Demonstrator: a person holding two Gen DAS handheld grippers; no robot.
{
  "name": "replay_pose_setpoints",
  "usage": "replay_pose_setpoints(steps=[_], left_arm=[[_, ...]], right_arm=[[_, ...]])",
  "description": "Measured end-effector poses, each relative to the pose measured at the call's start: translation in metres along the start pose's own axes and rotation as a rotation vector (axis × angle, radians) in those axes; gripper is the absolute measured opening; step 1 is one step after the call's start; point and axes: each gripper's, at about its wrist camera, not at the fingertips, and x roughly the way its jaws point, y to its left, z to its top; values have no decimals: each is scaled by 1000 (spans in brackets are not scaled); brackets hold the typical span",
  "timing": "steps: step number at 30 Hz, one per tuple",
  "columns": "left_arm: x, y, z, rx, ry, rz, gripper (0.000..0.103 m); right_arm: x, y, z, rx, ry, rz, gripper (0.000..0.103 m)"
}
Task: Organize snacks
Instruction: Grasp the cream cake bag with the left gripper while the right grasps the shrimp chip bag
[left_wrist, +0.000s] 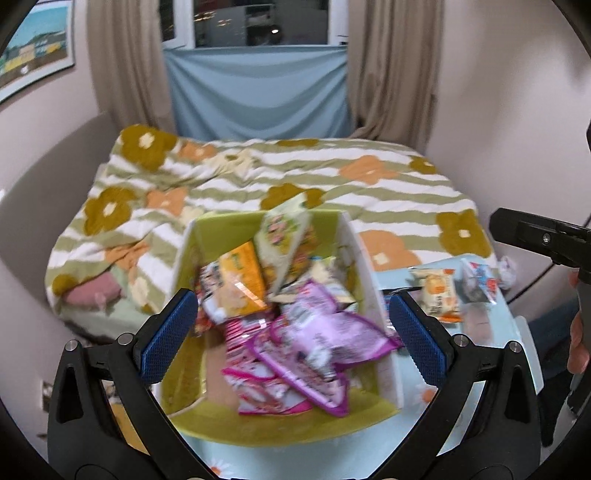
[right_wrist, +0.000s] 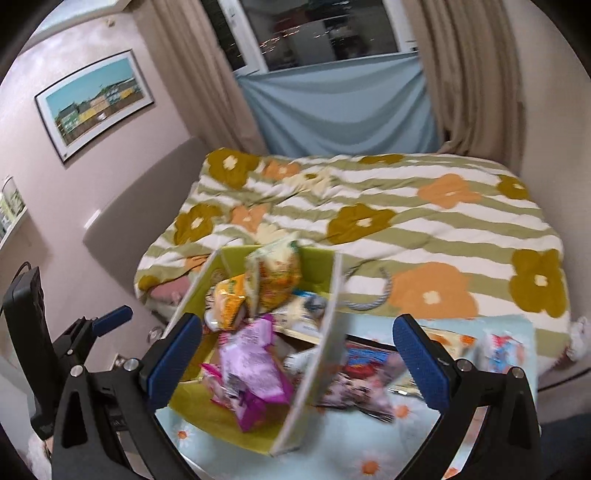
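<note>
Both grippers hung released and empty, the left gripper (left_wrist: 291, 332) directly above the green box (left_wrist: 258, 424), presumably because a packet had just gone in. Between its fingers lay the purple packet (left_wrist: 325, 332) atop the heap. Beyond the right gripper (right_wrist: 297, 354), loose snacks (right_wrist: 362, 384) waited on the desk (right_wrist: 369, 454). Farther off spread the flowered bed (right_wrist: 406, 221).

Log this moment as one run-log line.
left gripper: open, empty, above green box | right gripper: open, empty | purple packet: in box | packets: outside on cloth
</note>
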Motion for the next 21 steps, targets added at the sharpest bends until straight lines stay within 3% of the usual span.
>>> replay_pose_setpoints(steps=[8,21], left_arm=[[6,-62,3,49,8,-75,103],[81,-192,-1,82,143,-126,103]], right_arm=[[-51,-69,-17,64,-47,-136,103],[-59,-210,-44,198,48,-151,103]])
